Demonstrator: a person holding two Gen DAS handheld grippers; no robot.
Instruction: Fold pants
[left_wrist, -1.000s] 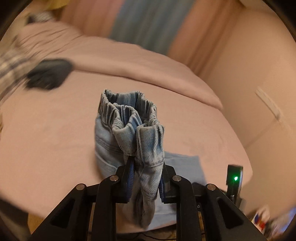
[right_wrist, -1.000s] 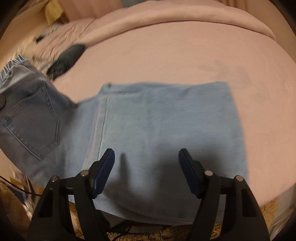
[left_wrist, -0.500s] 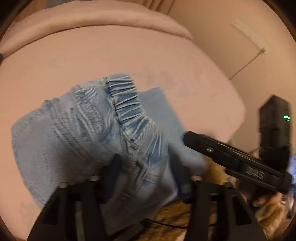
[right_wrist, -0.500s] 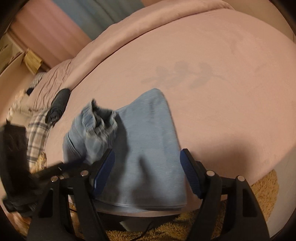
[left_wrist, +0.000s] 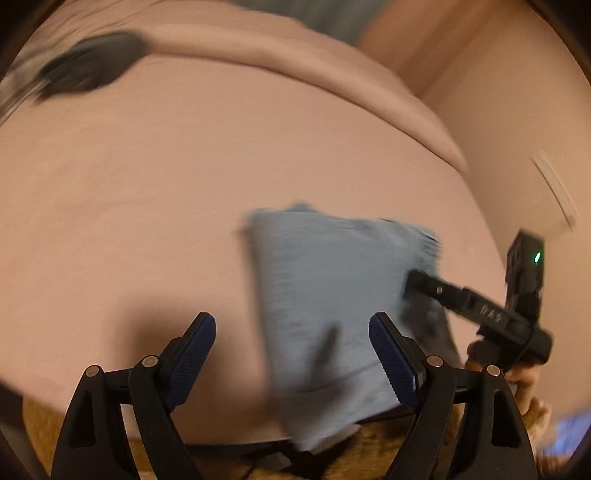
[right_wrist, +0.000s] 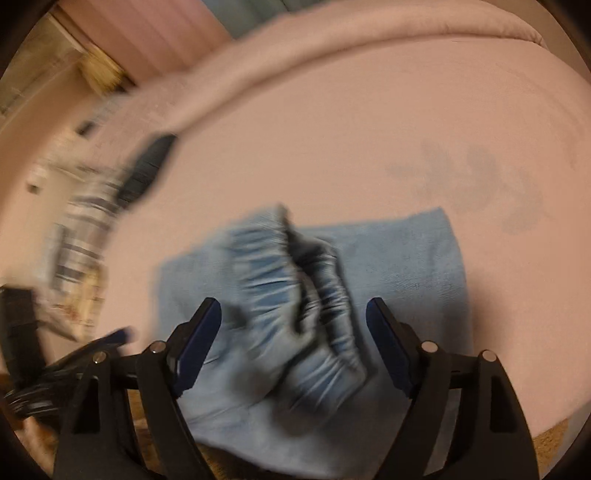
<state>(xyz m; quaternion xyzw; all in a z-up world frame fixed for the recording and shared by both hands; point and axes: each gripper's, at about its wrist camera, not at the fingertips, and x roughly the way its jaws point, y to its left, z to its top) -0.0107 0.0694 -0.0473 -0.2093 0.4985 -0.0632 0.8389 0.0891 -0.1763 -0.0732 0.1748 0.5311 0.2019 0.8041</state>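
A: Pants (right_wrist: 306, 295) are folded in a light-blue pile on the pink bed (right_wrist: 332, 129), near its front edge, waistband bunched on top.

B: Fingers?

A: Left gripper (left_wrist: 291, 354) and right gripper (right_wrist: 293, 339) both spread wide, holding nothing.

bare bed (left_wrist: 147, 206) left of pants (left_wrist: 332, 295); dark item (left_wrist: 88, 66) far-left

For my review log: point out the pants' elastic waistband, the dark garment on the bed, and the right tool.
elastic waistband (right_wrist: 295, 280), right wrist view, on the gathered ridge.
dark garment (left_wrist: 92, 64), left wrist view, on its blurred middle.
right tool (right_wrist: 293, 343), right wrist view, midway between its open fingertips.
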